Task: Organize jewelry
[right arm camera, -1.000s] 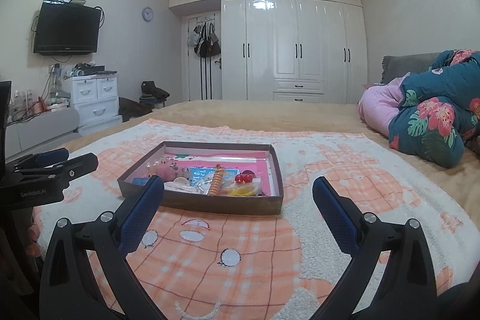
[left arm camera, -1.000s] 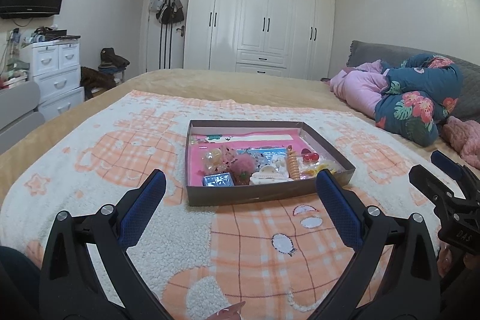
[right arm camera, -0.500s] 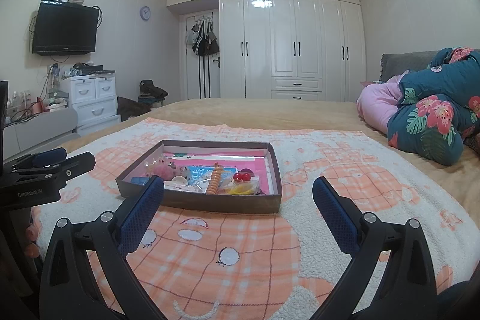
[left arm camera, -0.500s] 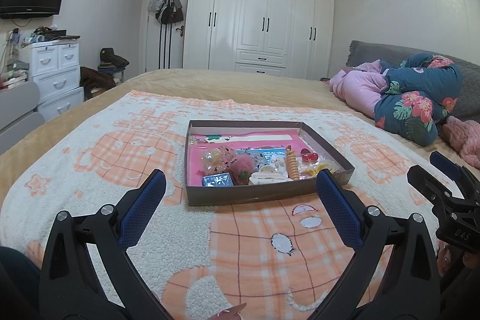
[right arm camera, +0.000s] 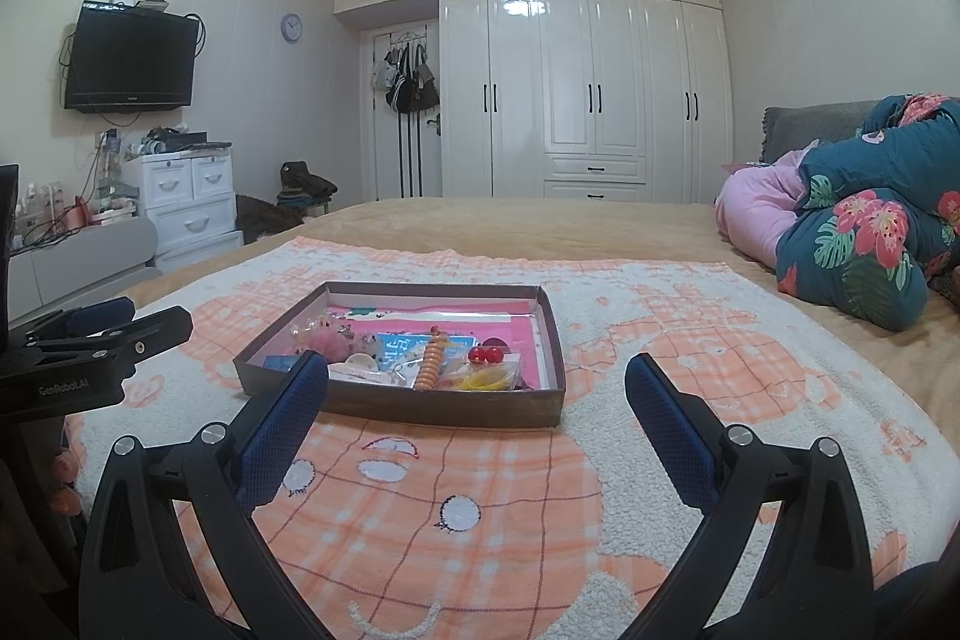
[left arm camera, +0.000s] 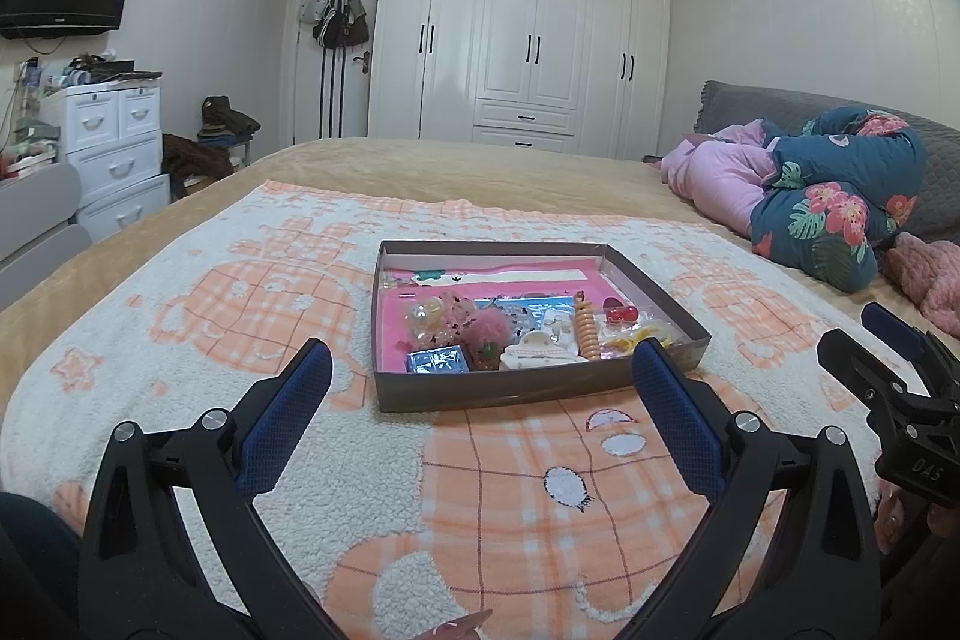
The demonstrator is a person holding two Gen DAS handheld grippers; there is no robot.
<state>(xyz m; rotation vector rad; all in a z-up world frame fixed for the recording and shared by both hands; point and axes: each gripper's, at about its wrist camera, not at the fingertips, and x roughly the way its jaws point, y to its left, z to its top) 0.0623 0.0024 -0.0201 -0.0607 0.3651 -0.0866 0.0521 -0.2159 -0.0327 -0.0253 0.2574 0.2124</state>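
On the bed, our left gripper point(left arm camera: 480, 370) and right gripper point(right arm camera: 477, 382), both wide open and empty, have barely shifted toward the jewelry tray point(left arm camera: 528, 391); sorting hasn't begun.

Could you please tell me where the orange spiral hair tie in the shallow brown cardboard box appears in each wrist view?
Left wrist view: the orange spiral hair tie lies right of centre, in the front right part of the shallow brown cardboard box.
Right wrist view: it lies left of centre, mid-box, near the front wall.
Shared landmark: the pair of red beads just right of it.
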